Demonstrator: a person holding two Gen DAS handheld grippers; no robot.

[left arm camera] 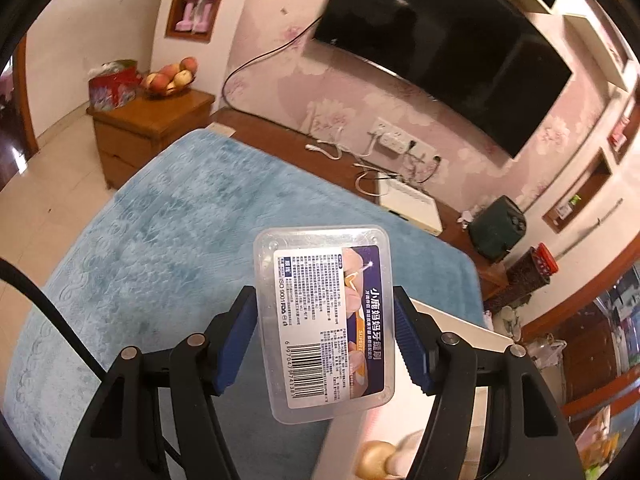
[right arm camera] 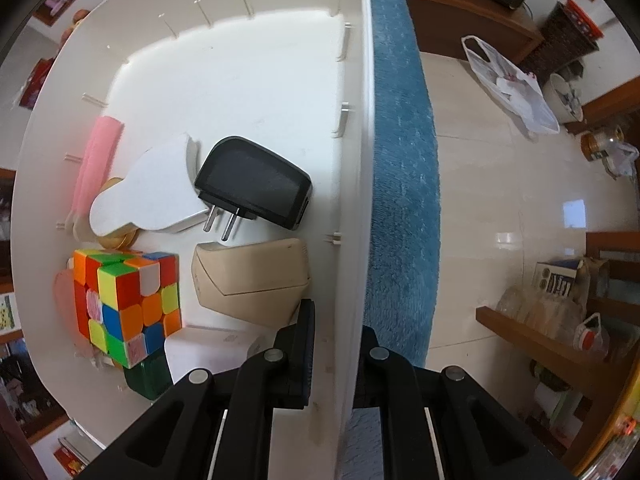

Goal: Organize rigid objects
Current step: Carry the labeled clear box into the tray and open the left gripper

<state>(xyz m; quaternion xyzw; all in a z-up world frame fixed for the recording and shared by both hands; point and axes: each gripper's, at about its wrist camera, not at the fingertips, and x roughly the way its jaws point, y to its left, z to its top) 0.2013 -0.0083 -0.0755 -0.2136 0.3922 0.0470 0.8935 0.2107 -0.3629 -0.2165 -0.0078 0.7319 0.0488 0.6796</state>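
A: Clear plastic case point(left arm camera: 323, 322) w/ a barcode label, clamped betw. the blue pads point(left arm camera: 236, 344) of the left gripper point(left arm camera: 325, 340), up off the blue blanket point(left arm camera: 160, 232). Label faces the cam.

B: And the right gripper point(right arm camera: 334, 344)?

A: Jaws narrow, closed on the side wall of the white bin point(right arm camera: 356, 160): one finger inside, one outside, by the blanket edge.

B: What's in the bin?

A: Black plug adapter point(right arm camera: 256, 182), prongs toward the beige charger point(right arm camera: 252, 276) just below it. White flat piece point(right arm camera: 148, 190) beside it, partly over a pink thing point(right arm camera: 96, 160). Rubik's cube point(right arm camera: 128, 304) lower left, white block point(right arm camera: 212, 350) and sth dark green point(right arm camera: 146, 376) near it.

B: The bin's spot?

A: On the blanket; left cam shows its corner point(left arm camera: 460, 320) just beyond the case.
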